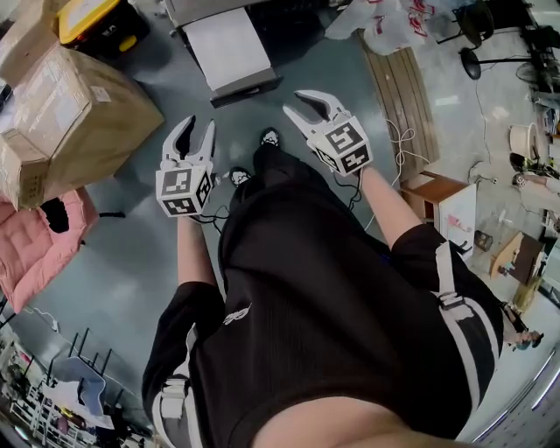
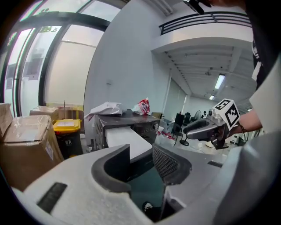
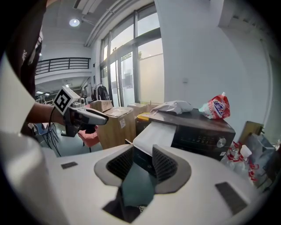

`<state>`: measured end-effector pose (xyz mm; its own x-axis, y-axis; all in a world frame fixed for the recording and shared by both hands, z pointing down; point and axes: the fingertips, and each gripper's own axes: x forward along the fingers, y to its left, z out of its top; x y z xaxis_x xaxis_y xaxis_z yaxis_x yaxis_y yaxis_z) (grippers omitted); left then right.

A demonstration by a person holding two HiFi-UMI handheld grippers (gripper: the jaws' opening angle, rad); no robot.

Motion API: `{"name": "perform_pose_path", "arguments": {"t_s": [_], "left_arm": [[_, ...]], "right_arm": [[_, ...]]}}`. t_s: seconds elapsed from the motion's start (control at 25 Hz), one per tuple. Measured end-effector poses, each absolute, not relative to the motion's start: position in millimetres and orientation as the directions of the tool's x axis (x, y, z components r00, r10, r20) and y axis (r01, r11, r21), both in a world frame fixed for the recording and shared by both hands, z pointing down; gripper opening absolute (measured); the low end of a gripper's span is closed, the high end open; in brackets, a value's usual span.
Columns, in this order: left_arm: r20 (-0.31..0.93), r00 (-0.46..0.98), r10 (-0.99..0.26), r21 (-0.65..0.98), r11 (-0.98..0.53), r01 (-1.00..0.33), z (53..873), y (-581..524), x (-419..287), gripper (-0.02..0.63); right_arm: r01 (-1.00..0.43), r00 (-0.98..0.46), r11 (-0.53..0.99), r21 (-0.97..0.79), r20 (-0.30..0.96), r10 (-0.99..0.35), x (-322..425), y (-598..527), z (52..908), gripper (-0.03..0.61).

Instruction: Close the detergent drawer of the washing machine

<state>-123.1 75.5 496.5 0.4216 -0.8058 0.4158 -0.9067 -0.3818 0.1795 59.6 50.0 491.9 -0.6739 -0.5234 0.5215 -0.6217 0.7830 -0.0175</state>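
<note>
In the head view, the person stands on a grey-green floor and holds both grippers in front of the body. The left gripper has its jaws apart with nothing between them. The right gripper is also spread and empty. At 12 o'clock from the person is the dark washing machine. Its white detergent drawer is pulled out toward the person, and both grippers are apart from it. A cardboard box stands at 10 o'clock.

In the left gripper view, the left gripper points at the washing machine. The jaws stand apart, and only floor and the machine show in the gap. The detergent drawer sticks out at 12 o'clock, well beyond the tips. The right gripper hangs in the air at 2 o'clock.

In the right gripper view, the right gripper is parted and grips nothing. The detergent drawer shows above the tips at 12 o'clock, not touching them. A red and white pouch lies on top of the washing machine. The left gripper is at 10 o'clock.
</note>
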Motion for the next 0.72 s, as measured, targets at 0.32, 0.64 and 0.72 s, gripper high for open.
{"name": "perform_pose_path", "arguments": {"t_s": [0.32, 0.64, 0.72], "left_arm": [[0.501, 0.448, -0.741, 0.162, -0.428, -0.889, 512.4, 23.5, -122.2, 0.169], [0.615, 0.402, -0.678, 0.152, -0.398, -0.905, 558.7, 10.5, -114.4, 0.193], [0.625, 0.406, -0.666, 0.182, -0.381, -0.906, 567.1, 14.0, -109.9, 0.195]], "right_arm": [[-0.576, -0.718, 0.805, -0.142, 0.557, -0.416, 69.4, -2.7, 530.6, 0.143], [-0.514, -0.752, 0.824, -0.240, 0.588, -0.298, 76.1, -18.8, 577.6, 0.143], [-0.509, -0.755, 0.819, -0.265, 0.593, -0.278, 77.2, -17.7, 587.4, 0.143]]}}
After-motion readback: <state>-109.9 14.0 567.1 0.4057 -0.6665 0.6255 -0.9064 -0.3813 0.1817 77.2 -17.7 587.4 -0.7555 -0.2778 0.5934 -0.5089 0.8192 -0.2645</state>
